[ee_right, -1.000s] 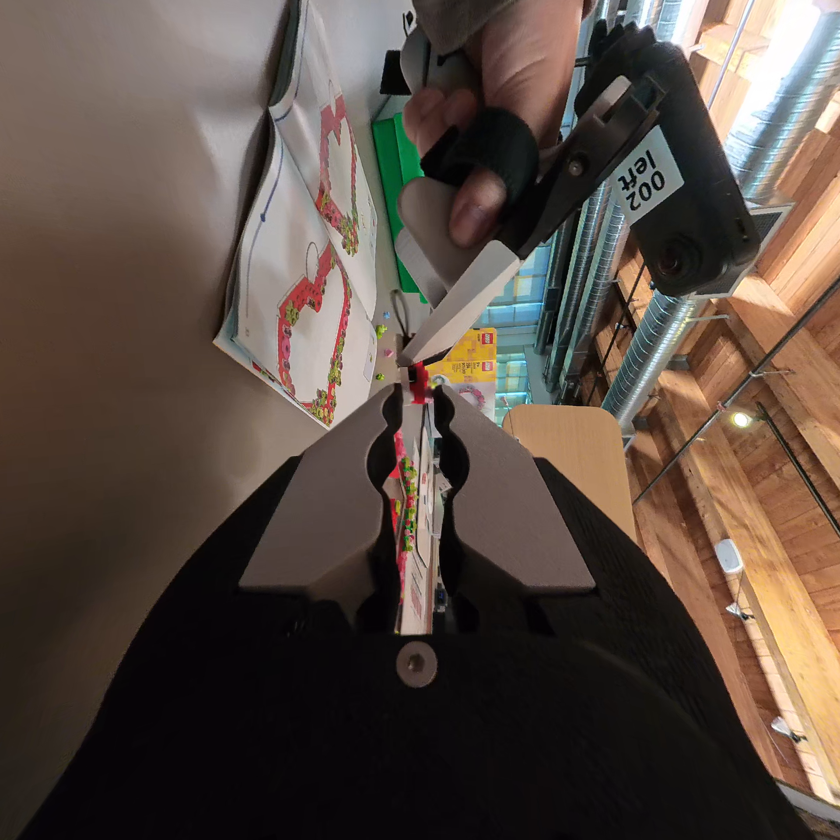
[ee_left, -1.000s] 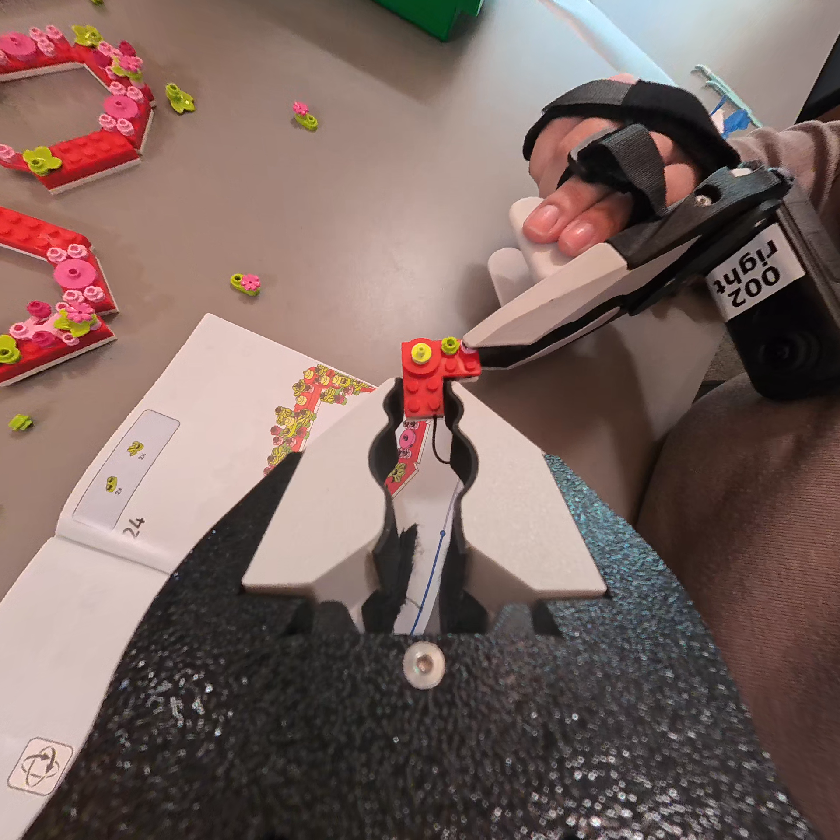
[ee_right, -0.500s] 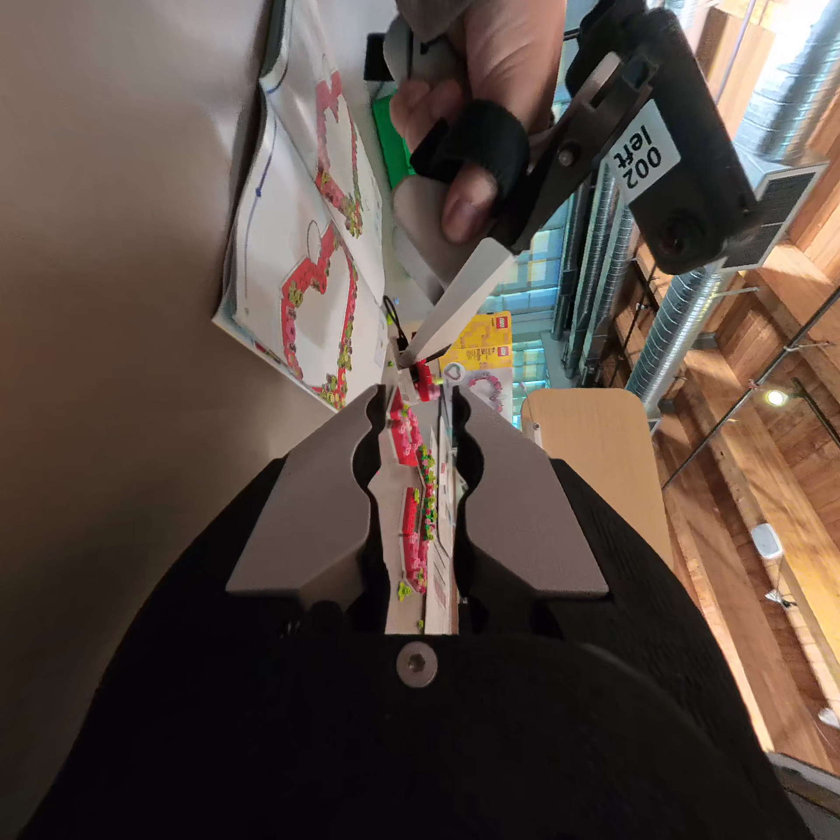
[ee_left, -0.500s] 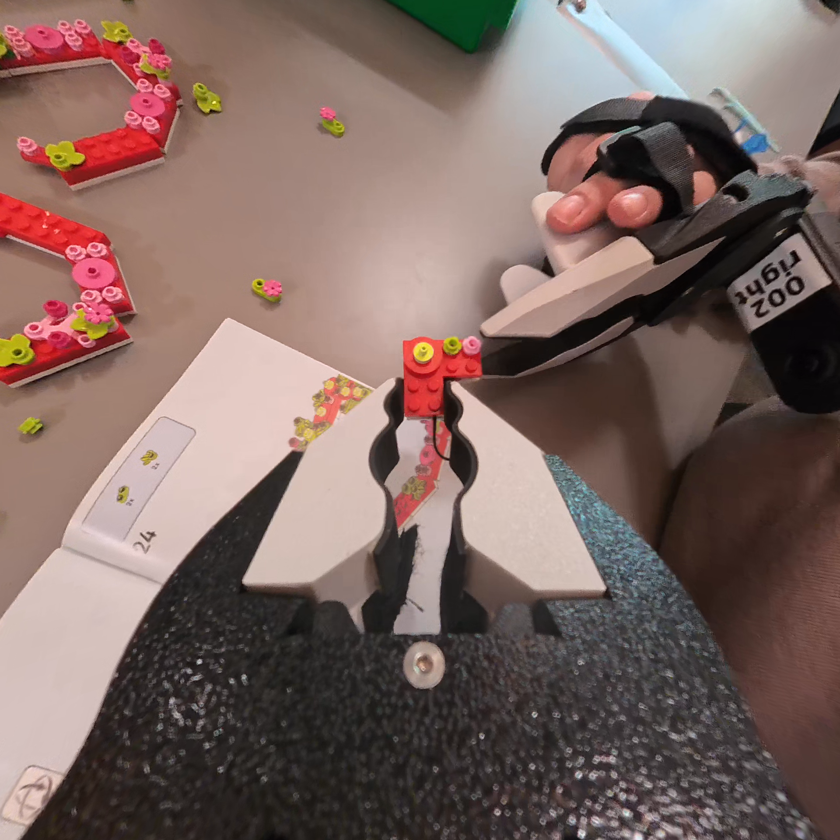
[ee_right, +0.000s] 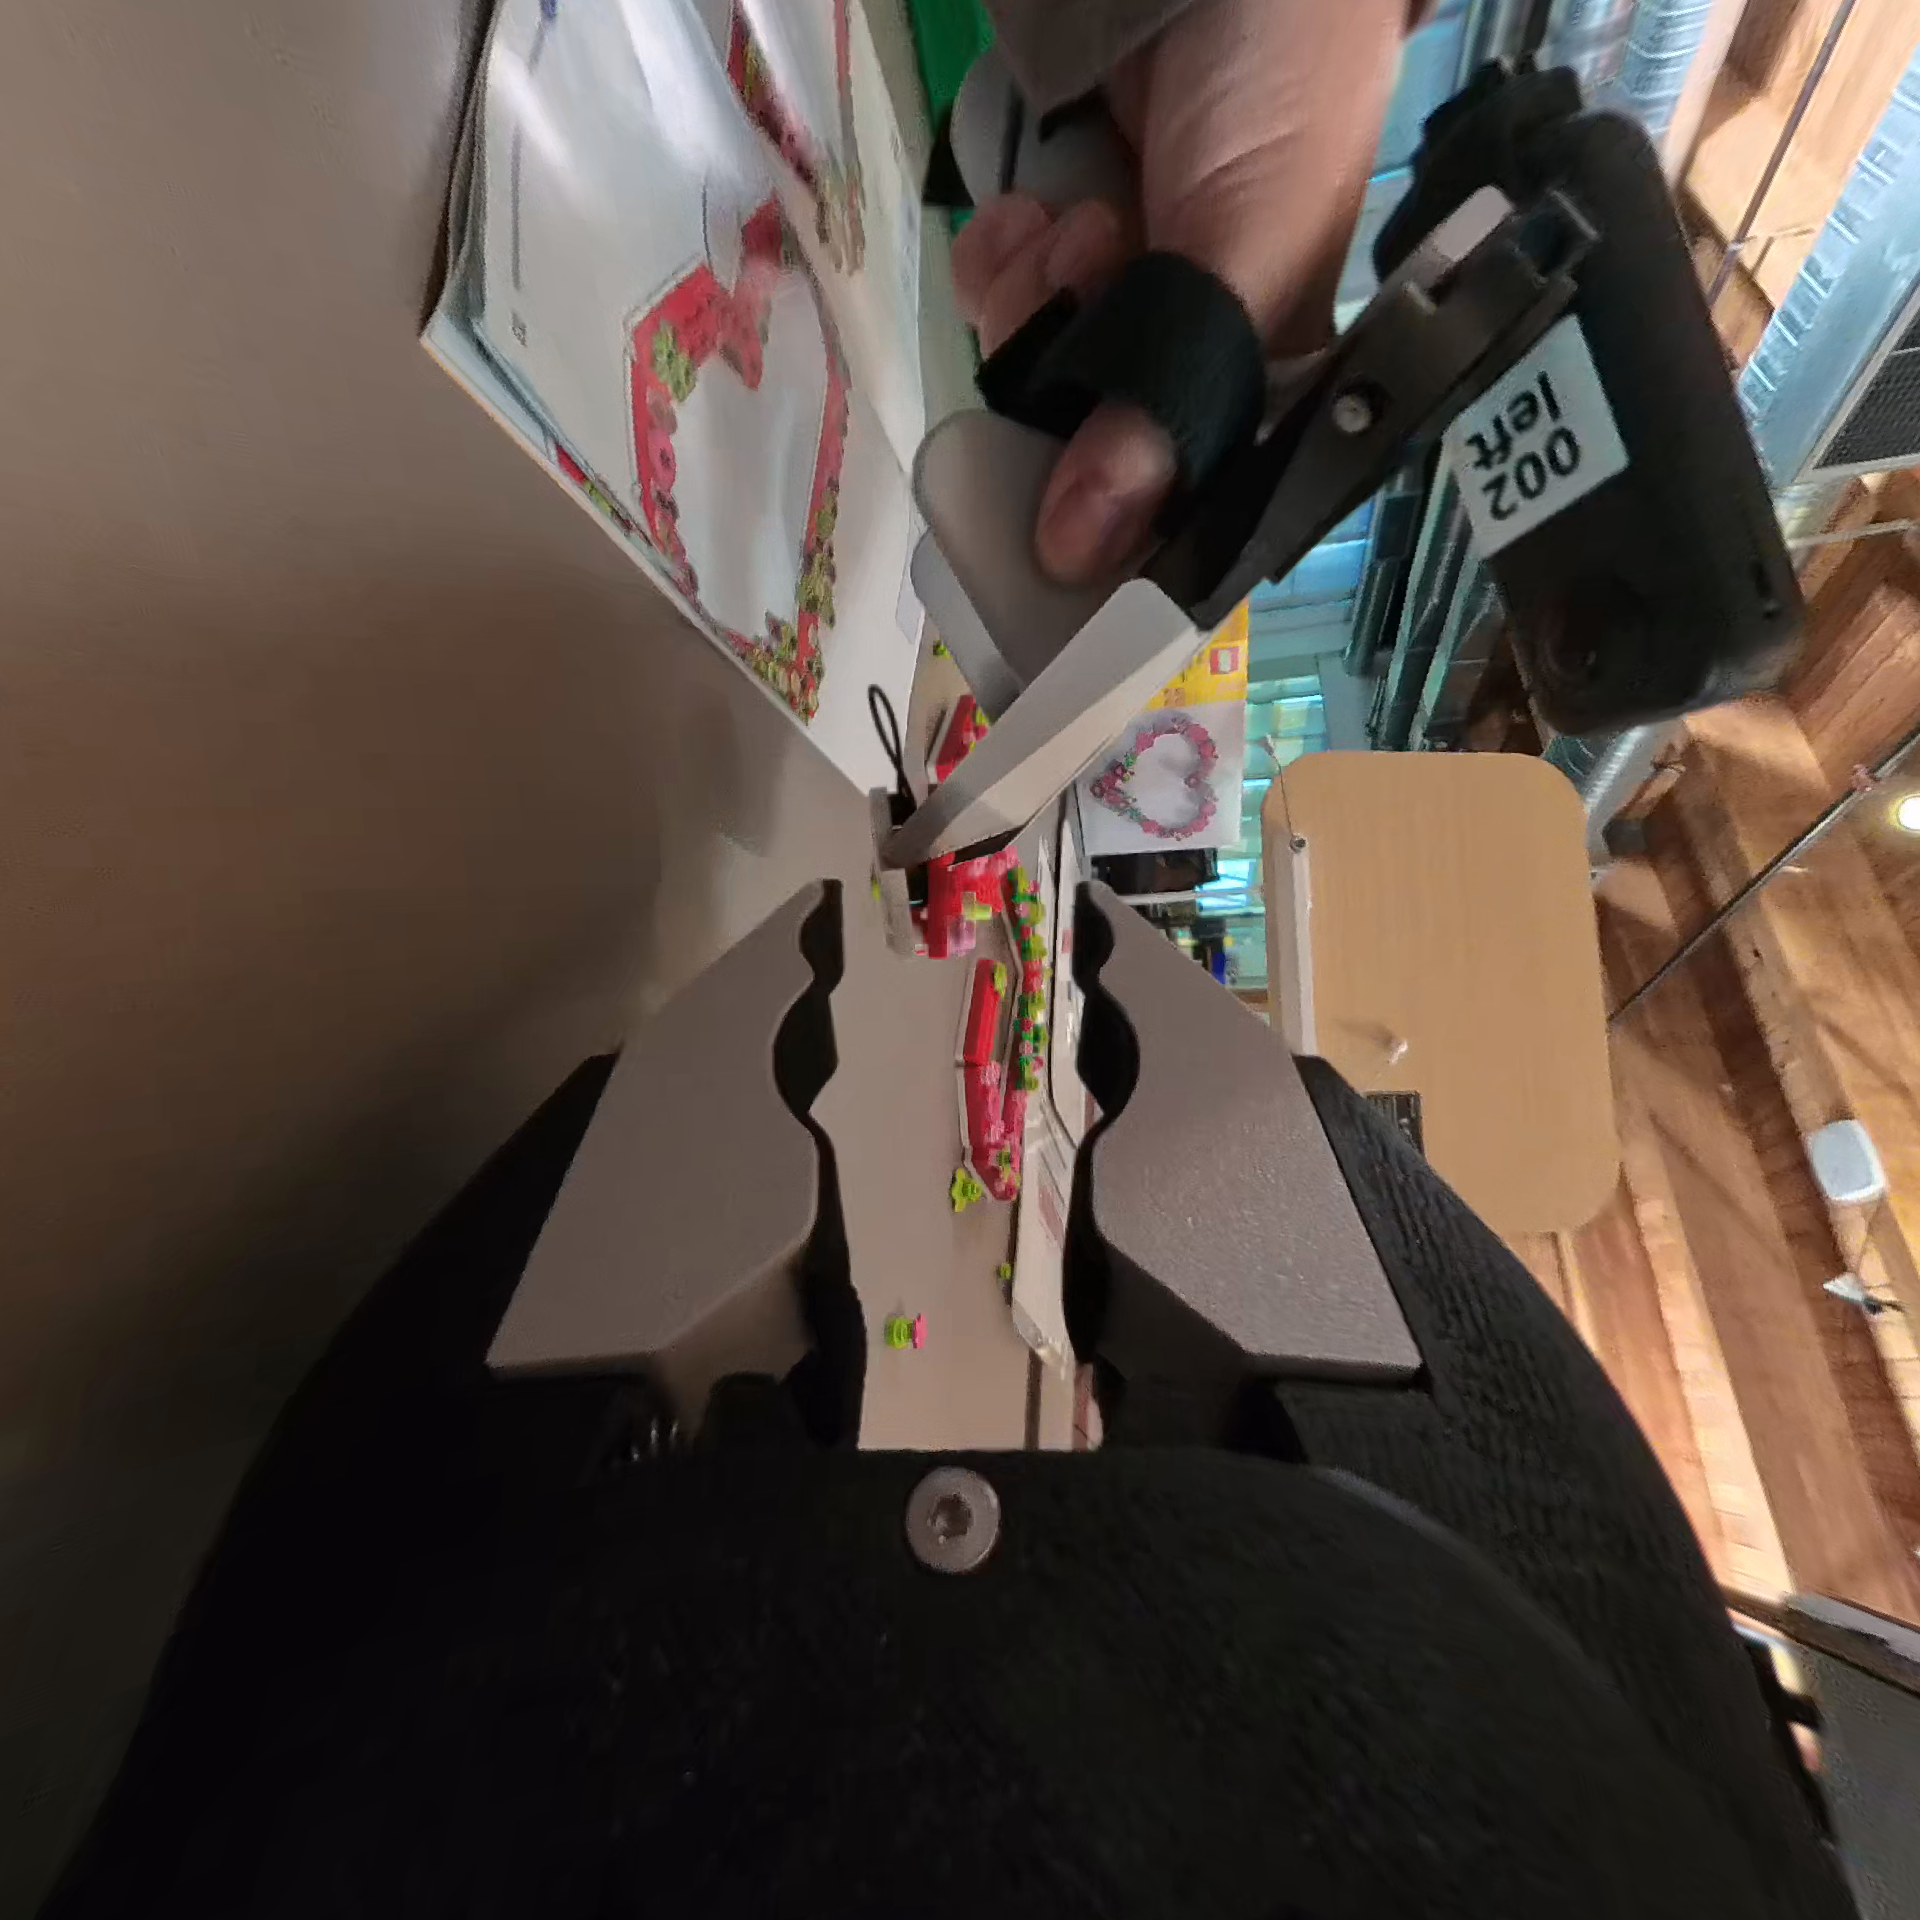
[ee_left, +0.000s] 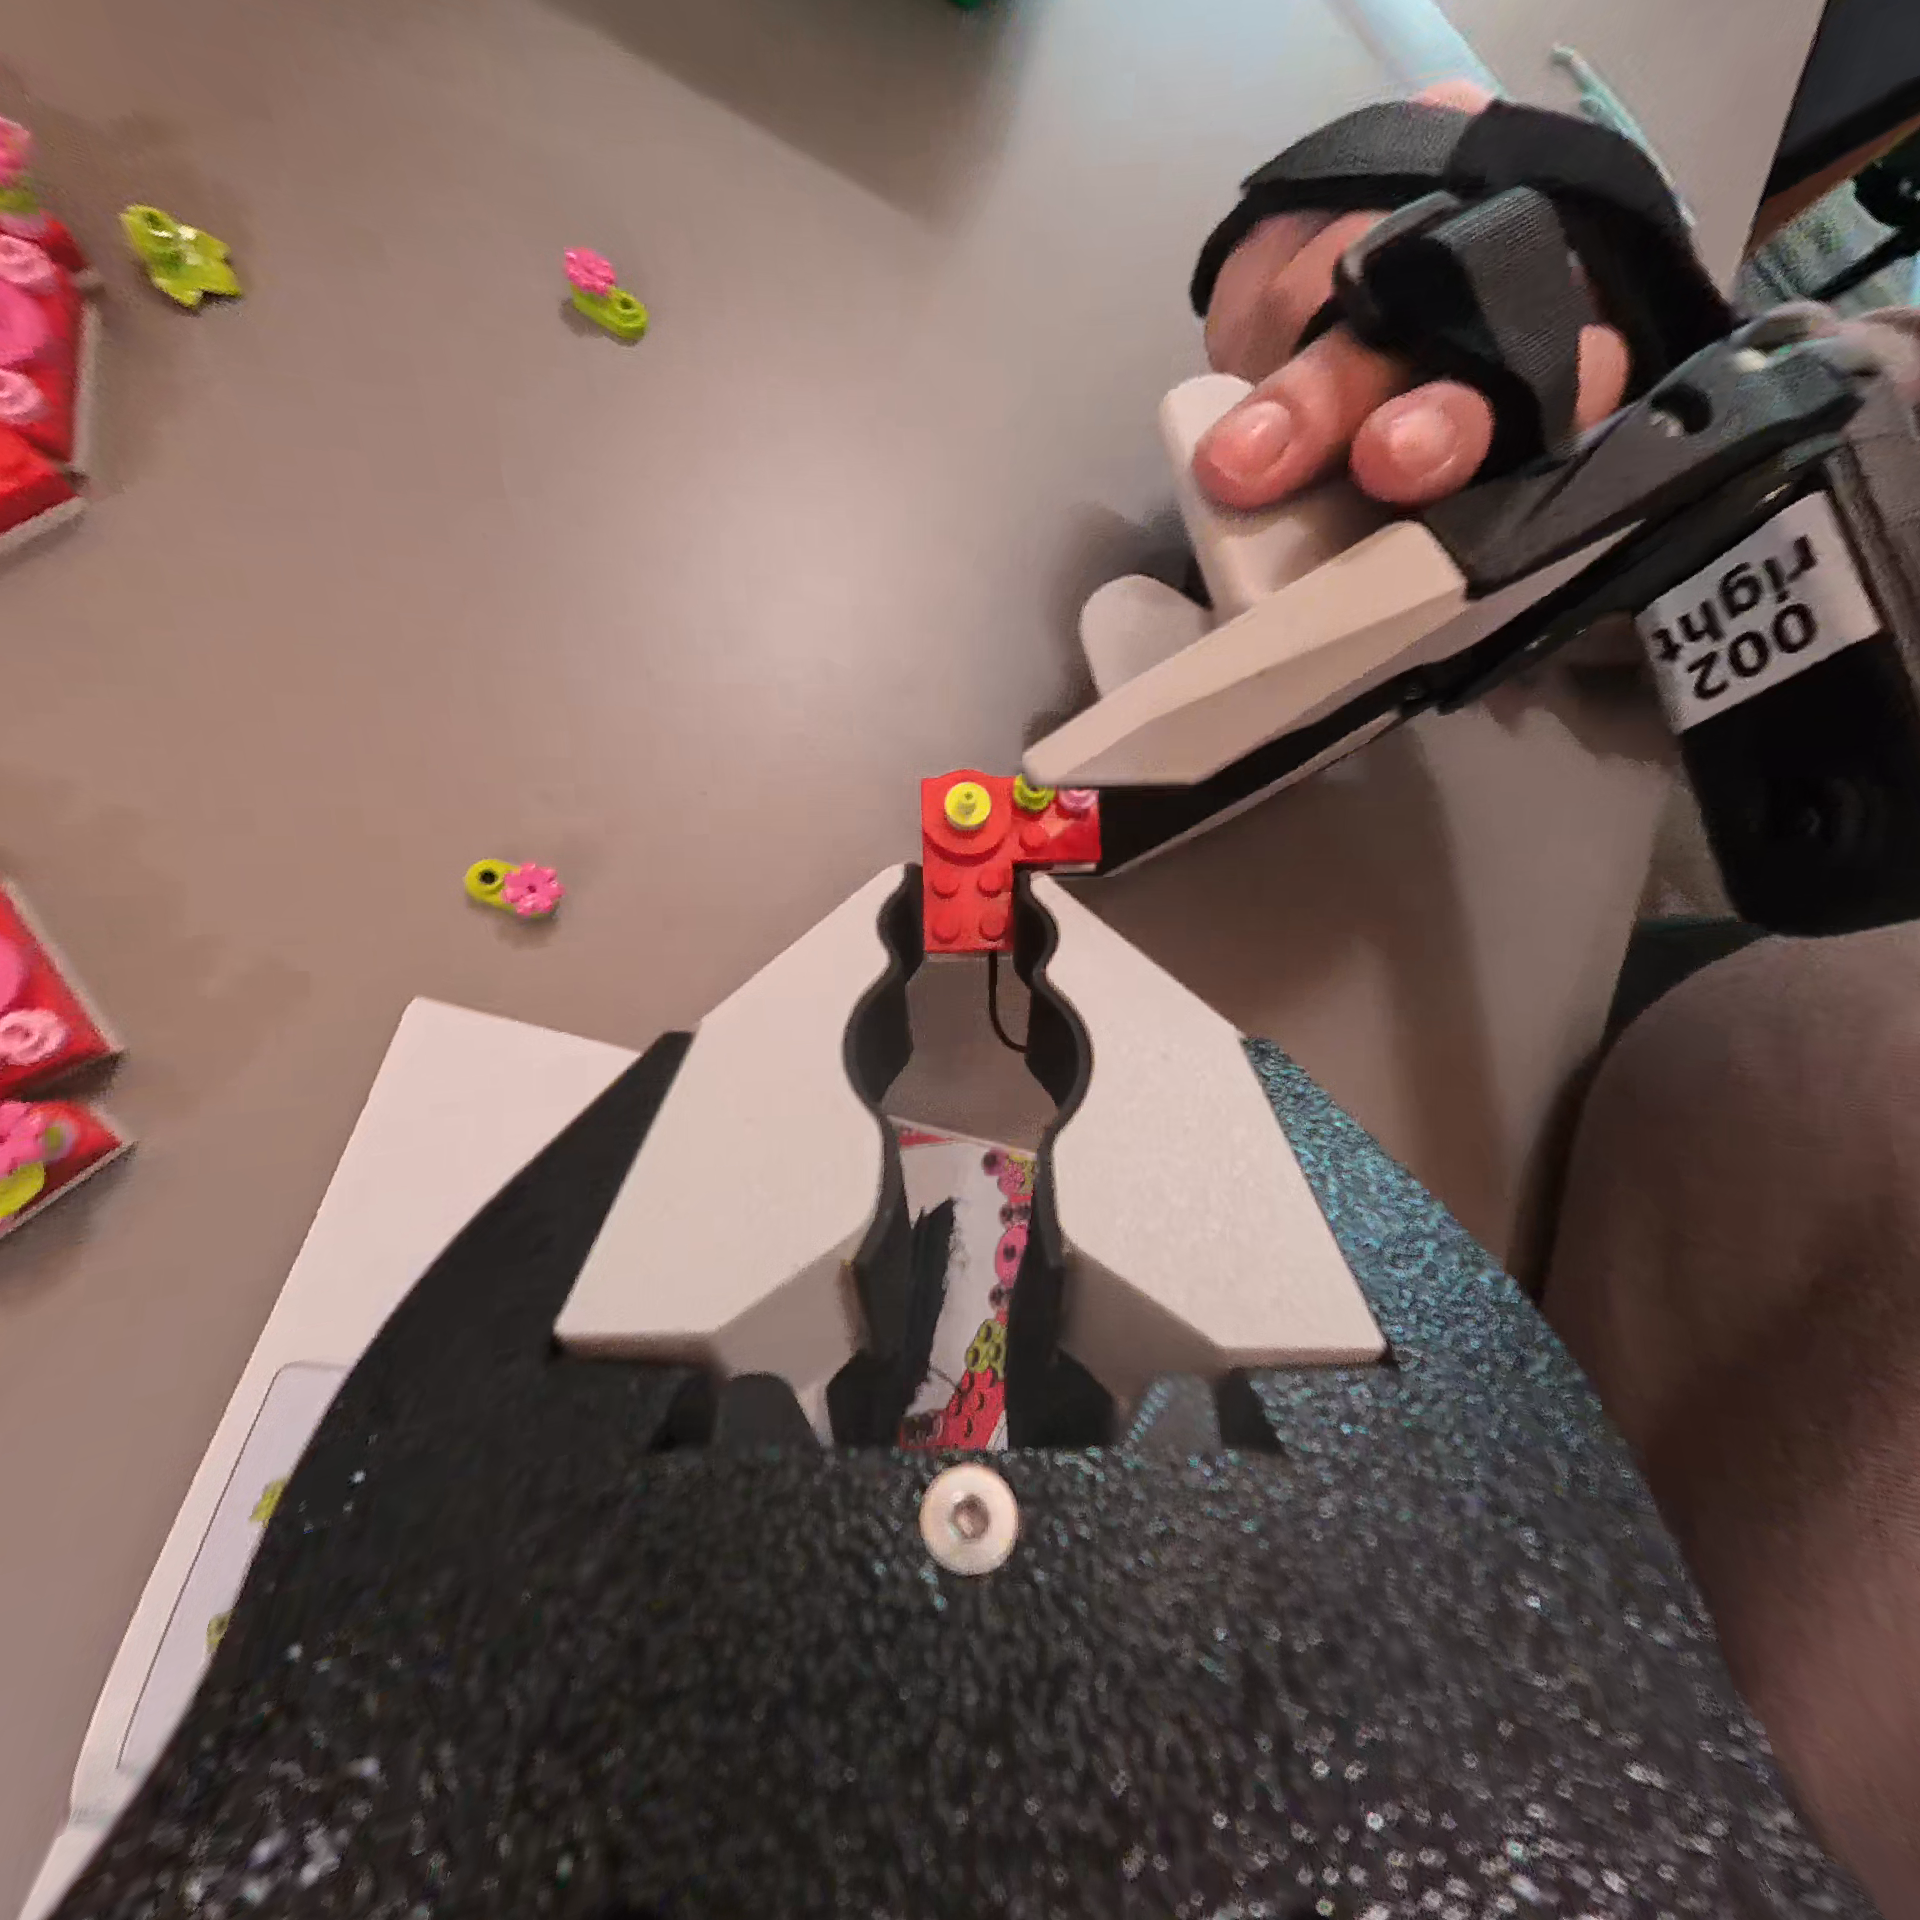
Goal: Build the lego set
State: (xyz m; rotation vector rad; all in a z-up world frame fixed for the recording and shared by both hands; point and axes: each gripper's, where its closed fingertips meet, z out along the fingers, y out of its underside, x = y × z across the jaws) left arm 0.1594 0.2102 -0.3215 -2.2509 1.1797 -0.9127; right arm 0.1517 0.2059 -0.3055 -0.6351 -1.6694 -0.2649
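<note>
My left gripper (ee_left: 971, 909) is shut on the stem of a small red L-shaped lego piece (ee_left: 977, 862) and holds it above the table. The piece carries a yellow-green stud, a lime piece and a pink flower (ee_left: 1075, 800) on its right arm. My right gripper (ee_left: 1065, 821) comes in from the right with one finger above that arm and one below. In the right wrist view the right gripper (ee_right: 956, 899) is open wide, and the held piece (ee_right: 935, 904) sits just ahead of its fingertips, under the left gripper's tip (ee_right: 899, 847).
The open instruction booklet (ee_left: 447, 1143) lies under my left gripper and also shows in the right wrist view (ee_right: 717, 416). Red heart segments with flowers (ee_left: 42, 1029) lie at the left edge. Loose lime and pink flower pieces (ee_left: 514, 886) are scattered on the brown table (ee_left: 727, 520). A person's leg (ee_left: 1714, 1351) is at right. Only a small space, under 4 cm, lies between the two pairs of fingers.
The right gripper was nearly shut at the red piece's right arm; it has opened wide. The pink flower now sits on the red piece. The left gripper keeps its hold.
</note>
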